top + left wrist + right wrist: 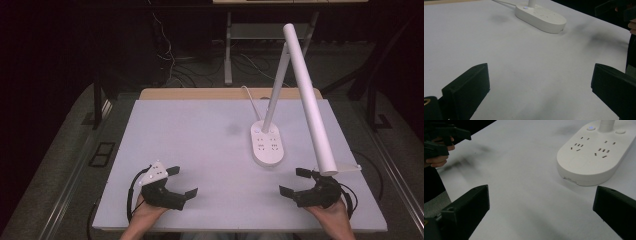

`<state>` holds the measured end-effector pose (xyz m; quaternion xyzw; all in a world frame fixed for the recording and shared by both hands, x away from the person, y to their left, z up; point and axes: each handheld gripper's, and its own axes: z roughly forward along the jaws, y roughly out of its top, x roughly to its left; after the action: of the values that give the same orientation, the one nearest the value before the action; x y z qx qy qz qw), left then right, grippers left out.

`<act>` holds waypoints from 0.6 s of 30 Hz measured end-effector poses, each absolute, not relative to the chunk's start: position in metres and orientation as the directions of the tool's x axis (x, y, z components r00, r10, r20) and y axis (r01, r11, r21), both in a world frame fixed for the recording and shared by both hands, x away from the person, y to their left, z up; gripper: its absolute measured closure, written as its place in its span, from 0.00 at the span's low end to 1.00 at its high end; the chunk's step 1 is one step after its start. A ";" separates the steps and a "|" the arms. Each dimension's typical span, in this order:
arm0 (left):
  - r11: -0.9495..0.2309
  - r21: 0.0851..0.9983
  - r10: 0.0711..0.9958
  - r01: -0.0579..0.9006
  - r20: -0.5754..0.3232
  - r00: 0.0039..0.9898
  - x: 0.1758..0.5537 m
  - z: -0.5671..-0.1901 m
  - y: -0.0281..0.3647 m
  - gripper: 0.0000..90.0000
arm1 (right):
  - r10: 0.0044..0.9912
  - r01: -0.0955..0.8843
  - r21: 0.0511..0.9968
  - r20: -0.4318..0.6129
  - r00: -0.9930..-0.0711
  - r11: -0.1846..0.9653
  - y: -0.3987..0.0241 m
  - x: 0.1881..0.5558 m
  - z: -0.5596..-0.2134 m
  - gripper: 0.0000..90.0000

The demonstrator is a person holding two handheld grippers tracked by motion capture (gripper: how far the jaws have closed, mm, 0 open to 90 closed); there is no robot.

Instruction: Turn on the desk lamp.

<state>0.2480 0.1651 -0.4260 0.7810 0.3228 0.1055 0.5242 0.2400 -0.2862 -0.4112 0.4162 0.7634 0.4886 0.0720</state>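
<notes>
Left hand-held gripper [181,181] rests at the near left of the worktop [200,135], jaws spread wide and holding nothing. Its own view confirms bare surface between the jaws, with the lamp base [540,15] well ahead.

Centre-right, the desk lamp's white oval base [267,145] stands on the worktop. It carries socket slots on top and two small buttons beside the stem [276,85]. The long white lamp head [310,100] slopes down from the top of the stem to an end hanging above the near right of the worktop.

Right hand-held gripper [293,181] sits at the near right, jaws likewise released and empty, just below the end of the lamp head. Its view puts the base [594,155] near, ahead and to one side.

Judgement: the approach step; no contact yet. The next move likely calls for the right hand-held gripper to advance to the base or the head.

Unclear: the button markings are too small to read, and the cord [250,100] runs off the far edge.
</notes>
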 end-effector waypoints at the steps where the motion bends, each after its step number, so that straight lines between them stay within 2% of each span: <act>1: -0.247 0.886 0.613 0.392 -0.170 0.771 0.247 -0.426 0.165 0.01 | 0.705 0.567 0.805 0.297 -0.644 0.178 -0.286 0.240 -0.411 0.00; 18: -0.248 0.883 0.623 0.398 -0.169 0.764 0.247 -0.427 0.165 0.01 | 0.694 0.582 0.779 0.286 -0.661 0.232 -0.289 0.240 -0.399 0.00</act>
<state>0.2471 0.1651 -0.4273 0.7825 0.3261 0.1084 0.5193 0.2400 -0.2885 -0.3990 0.4074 0.7827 0.4667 0.0599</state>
